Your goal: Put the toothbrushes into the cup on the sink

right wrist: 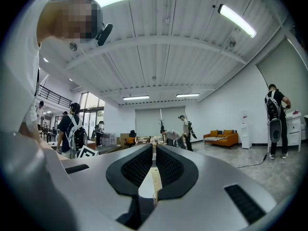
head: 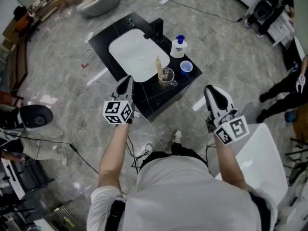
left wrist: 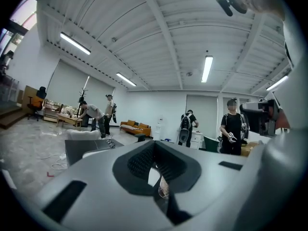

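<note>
Jaws on the left gripper (head: 126,81) are pressed together with nothing between them; its tip hangs over the near edge of the black counter (head: 159,97), at about 6 o'clock from the white sink (head: 130,52). A black tap (head: 155,30) stands at the sink's 1 o'clock. The glass cup (head: 167,76) sits on the counter at the sink's 4 o'clock, with a pale toothbrush (head: 158,65) standing in it. A soap bottle (head: 179,47) is at the cup's 1 o'clock and a blue cup (head: 186,67) at its 2 o'clock. The right gripper (head: 210,88), also pressed together and empty, is off the counter at the glass cup's 4 o'clock.
</note>
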A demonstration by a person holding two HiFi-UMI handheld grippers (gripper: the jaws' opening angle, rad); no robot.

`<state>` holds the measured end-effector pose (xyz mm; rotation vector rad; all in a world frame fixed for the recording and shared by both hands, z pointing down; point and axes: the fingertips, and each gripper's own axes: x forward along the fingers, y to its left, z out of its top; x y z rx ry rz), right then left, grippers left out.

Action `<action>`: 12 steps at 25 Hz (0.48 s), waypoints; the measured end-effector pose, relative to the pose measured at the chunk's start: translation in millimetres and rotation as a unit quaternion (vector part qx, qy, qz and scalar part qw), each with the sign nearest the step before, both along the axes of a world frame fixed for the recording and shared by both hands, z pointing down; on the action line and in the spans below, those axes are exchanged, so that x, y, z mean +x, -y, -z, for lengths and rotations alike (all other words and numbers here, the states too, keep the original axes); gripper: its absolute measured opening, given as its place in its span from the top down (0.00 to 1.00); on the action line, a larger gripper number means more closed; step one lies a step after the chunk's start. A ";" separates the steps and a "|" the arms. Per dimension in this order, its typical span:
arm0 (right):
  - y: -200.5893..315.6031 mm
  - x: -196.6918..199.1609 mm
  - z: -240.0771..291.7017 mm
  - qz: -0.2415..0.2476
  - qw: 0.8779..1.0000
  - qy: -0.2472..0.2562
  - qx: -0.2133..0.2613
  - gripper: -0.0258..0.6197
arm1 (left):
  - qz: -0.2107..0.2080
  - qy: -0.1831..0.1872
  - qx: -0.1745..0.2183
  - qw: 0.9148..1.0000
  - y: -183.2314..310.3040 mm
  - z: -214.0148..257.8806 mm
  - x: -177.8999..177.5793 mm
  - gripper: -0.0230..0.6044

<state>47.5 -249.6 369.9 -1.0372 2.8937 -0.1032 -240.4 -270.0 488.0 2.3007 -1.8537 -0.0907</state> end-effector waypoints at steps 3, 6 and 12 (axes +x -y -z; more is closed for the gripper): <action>0.7 -5.2 0.1 0.009 1.000 0.003 0.000 0.89 | 0.019 -0.008 -0.003 1.000 -12.5 5.4 -8.9 0.96; 1.7 -8.5 -1.8 0.017 1.000 0.005 -0.001 0.89 | 0.038 -0.018 -0.006 0.999 -26.7 9.8 -16.3 0.96; 3.3 -16.7 -1.2 0.030 1.000 0.008 -0.002 0.89 | 0.063 -0.014 0.003 0.998 -58.6 30.7 -26.0 0.96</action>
